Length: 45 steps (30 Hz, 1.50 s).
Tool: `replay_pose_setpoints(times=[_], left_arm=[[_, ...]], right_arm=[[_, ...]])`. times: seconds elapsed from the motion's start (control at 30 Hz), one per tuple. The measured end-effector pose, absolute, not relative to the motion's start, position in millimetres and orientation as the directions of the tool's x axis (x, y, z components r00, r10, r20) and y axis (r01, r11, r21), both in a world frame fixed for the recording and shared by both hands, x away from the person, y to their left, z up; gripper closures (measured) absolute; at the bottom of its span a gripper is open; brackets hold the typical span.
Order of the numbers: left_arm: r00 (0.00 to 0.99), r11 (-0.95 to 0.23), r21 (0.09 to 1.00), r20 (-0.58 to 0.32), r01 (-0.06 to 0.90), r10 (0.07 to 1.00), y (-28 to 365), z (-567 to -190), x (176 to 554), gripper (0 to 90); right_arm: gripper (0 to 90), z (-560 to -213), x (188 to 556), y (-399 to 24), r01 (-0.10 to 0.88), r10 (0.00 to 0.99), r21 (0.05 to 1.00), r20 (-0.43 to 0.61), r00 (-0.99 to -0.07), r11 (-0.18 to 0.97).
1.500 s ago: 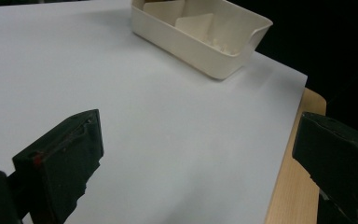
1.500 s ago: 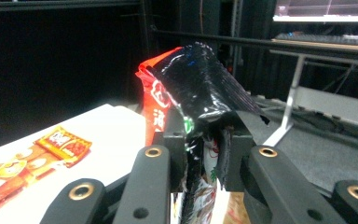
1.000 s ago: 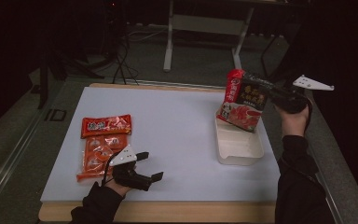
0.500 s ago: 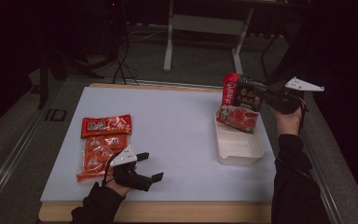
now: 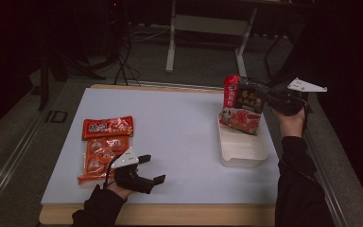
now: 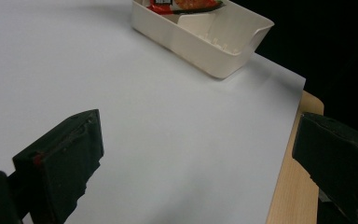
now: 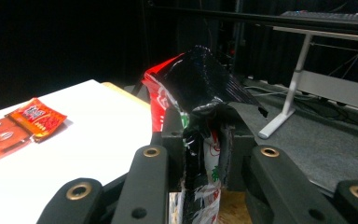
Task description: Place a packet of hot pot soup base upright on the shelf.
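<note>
Right gripper (image 5: pixel 267 100) raised over far right of table (image 5: pixel 179 123), jaws clamped on edge of black-and-red packet (image 5: pixel 243 104). Packet hangs left of jaws, lower corner dipping into far end of white tray (image 5: pixel 243 151) just below.

Left gripper (image 5: pixel 152 169) at near edge of table, jaws spread wide, nothing between. Red packets (image 5: pixel 105 142) just behind it. Tray well ahead of its jaws (image 6: pixel 200 39).

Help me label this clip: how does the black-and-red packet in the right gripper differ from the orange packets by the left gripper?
The black-and-red packet stands upright over the white tray, clamped by the right gripper; the orange packets lie flat, untouched beside the open left gripper. One is dark, the others bright orange. Both are printed snack packets.
</note>
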<state>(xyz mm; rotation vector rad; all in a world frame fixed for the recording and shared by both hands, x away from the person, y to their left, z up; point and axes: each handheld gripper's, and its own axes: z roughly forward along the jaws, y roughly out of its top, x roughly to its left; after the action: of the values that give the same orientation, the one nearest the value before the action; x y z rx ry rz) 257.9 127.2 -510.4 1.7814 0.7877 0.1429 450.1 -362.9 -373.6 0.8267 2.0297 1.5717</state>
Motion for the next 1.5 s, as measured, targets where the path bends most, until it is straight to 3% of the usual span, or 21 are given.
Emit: replay_pose_setpoints(times=[0.6,0.87,1.1,1.5], left_arm=[[0.767,-0.142,0.885,-0.293,0.444,0.571,128,-510,258,2.3],[0.766,-0.142,0.883,-0.296,0.447,0.571,127,-511,259,2.2],[0.764,-0.136,0.884,-0.300,0.448,0.571,128,-512,259,2.3],[0.762,-0.139,0.881,-0.301,0.453,0.573,127,-513,259,2.2]], right_arm=[[75.1,-376,446,-369,0.207,0.679,0.968,0.059,-0.732,0.139],[74.8,-381,450,-360,0.215,0.671,0.958,0.032,-0.741,0.192],[73.4,-391,454,-350,0.234,0.634,0.957,0.076,-0.769,0.169],[69.7,-398,450,-359,0.270,0.656,0.954,0.120,-0.746,0.133]])
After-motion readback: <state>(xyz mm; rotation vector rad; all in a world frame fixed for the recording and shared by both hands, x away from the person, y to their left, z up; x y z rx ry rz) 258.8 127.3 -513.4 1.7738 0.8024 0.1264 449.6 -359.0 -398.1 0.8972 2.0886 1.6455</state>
